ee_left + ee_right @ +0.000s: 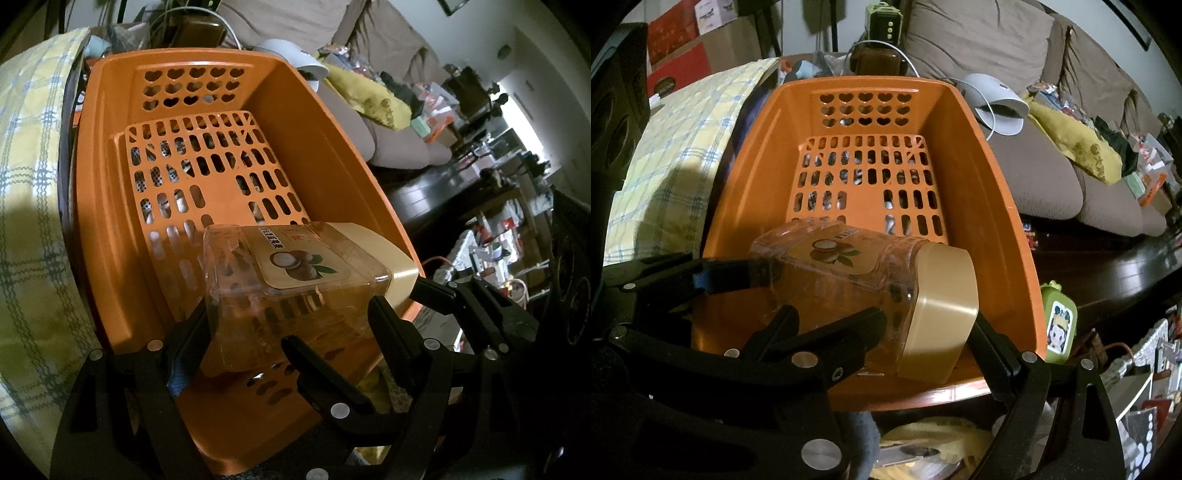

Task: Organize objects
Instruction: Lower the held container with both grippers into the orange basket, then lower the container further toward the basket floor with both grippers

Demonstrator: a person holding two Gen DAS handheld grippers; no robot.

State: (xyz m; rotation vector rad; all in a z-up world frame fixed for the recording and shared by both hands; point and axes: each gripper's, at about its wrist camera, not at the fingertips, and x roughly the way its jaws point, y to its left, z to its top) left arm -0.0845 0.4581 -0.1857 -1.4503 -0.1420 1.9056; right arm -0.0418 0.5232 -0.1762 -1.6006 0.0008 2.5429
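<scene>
- Jar [295,280] label print too small to read.
- Items under orange basket [110,206] floor slots only glimpsed, unidentifiable.
- Green container [1059,325] partly hidden behind basket wall.
- Shelf clutter [491,254] at right blurred.
- Checked cloth [29,192] cut off by frame edge.

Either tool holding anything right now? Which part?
Both hold the clear jar, which lies sideways over the orange basket: left tool across its transparent body, right tool at the gold lid end.

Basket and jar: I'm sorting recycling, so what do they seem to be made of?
The basket looks like glossy orange moulded plastic, with punched heart and slot holes. The jar seems clear plastic, since the basket shows through; its lid looks matte tan plastic.
</scene>
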